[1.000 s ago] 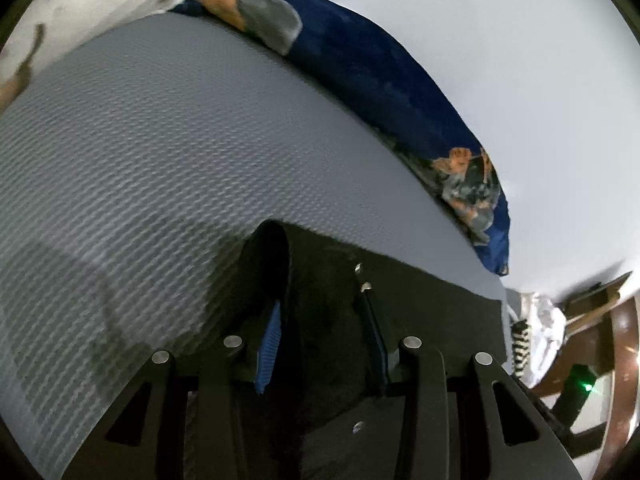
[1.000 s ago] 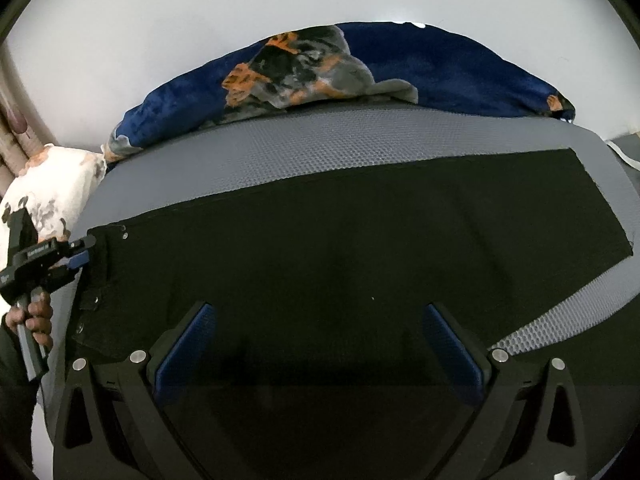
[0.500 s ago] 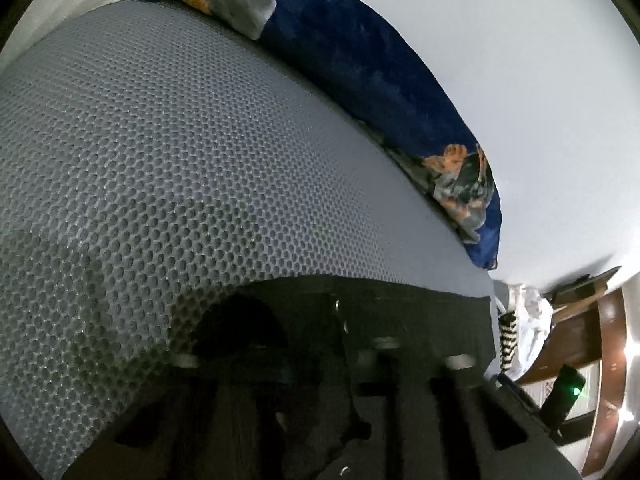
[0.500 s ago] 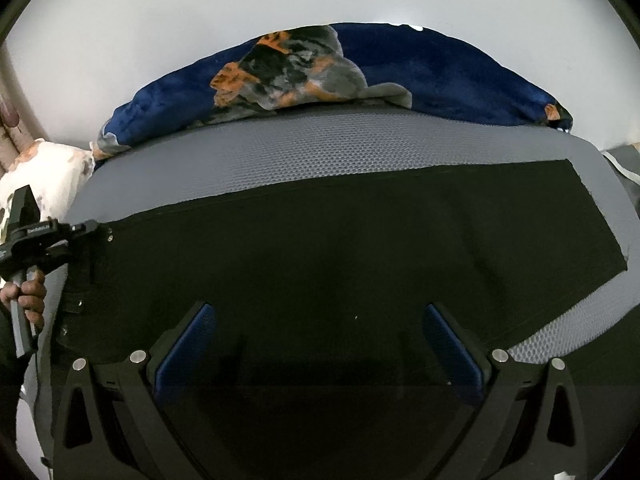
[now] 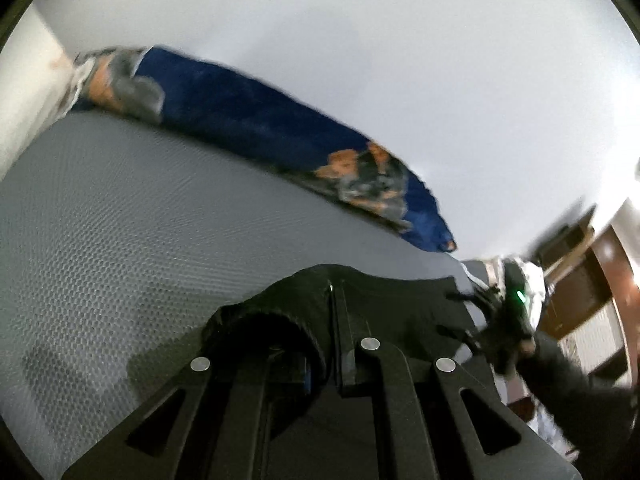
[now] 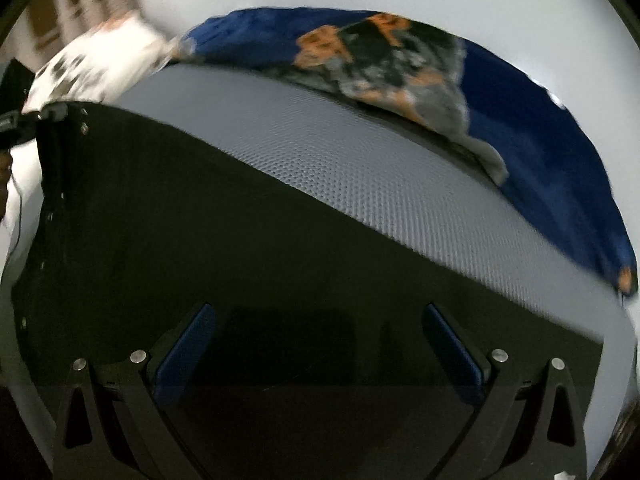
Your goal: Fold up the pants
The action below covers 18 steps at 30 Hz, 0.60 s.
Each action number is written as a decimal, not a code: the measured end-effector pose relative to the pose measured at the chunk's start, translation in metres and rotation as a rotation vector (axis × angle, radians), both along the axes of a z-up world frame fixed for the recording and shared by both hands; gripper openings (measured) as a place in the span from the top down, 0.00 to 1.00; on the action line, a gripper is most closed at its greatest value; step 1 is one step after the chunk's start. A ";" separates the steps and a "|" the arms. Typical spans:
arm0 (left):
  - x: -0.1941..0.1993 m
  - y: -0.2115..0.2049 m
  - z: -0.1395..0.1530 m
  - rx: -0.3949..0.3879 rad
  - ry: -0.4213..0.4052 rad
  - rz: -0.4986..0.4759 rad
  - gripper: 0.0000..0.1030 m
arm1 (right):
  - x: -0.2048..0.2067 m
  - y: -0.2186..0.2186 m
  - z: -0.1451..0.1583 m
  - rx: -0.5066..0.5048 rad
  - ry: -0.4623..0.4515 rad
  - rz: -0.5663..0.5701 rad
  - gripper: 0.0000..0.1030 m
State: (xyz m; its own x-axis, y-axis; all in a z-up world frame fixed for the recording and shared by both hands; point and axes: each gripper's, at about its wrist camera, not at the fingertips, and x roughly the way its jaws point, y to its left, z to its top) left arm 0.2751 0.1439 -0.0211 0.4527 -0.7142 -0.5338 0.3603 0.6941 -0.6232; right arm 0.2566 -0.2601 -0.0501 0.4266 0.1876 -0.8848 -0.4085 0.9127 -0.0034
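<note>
Left hand-held gripper [image 5: 334,316] pinches the waist corner of the black pants [image 6: 224,240], lifted off the grey bed [image 6: 360,152]. Right hand-held gripper [image 6: 320,354] hangs spread above the legs, holding nothing. Fold just starting; next, right must grab cloth.

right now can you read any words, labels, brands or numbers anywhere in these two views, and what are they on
None can be read.
black pants: no label or tag showing.
blue blanket: an orange and grey pattern, no lettering.
left hand-held gripper and right hand-held gripper: no markings visible.
Both views are motion-blurred.
</note>
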 end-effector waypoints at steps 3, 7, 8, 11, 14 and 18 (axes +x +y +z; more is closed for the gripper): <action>-0.017 -0.002 0.013 -0.002 -0.039 -0.028 0.93 | 0.022 -0.002 -0.002 -0.023 0.036 0.113 0.05; -0.031 -0.002 0.024 -0.004 -0.066 -0.033 0.93 | 0.052 -0.003 -0.008 -0.015 0.084 0.231 0.15; -0.033 -0.001 0.026 -0.007 -0.071 -0.031 0.93 | 0.059 -0.003 -0.012 -0.014 0.101 0.256 0.16; -0.037 -0.002 0.028 -0.016 -0.077 -0.013 0.93 | 0.076 -0.003 -0.022 -0.016 0.145 0.313 0.22; -0.040 0.002 0.026 -0.013 -0.060 0.011 0.93 | 0.089 -0.001 -0.037 0.005 0.230 0.394 0.36; -0.039 0.003 0.024 0.005 -0.044 0.024 0.93 | 0.099 -0.001 -0.047 0.036 0.294 0.444 0.51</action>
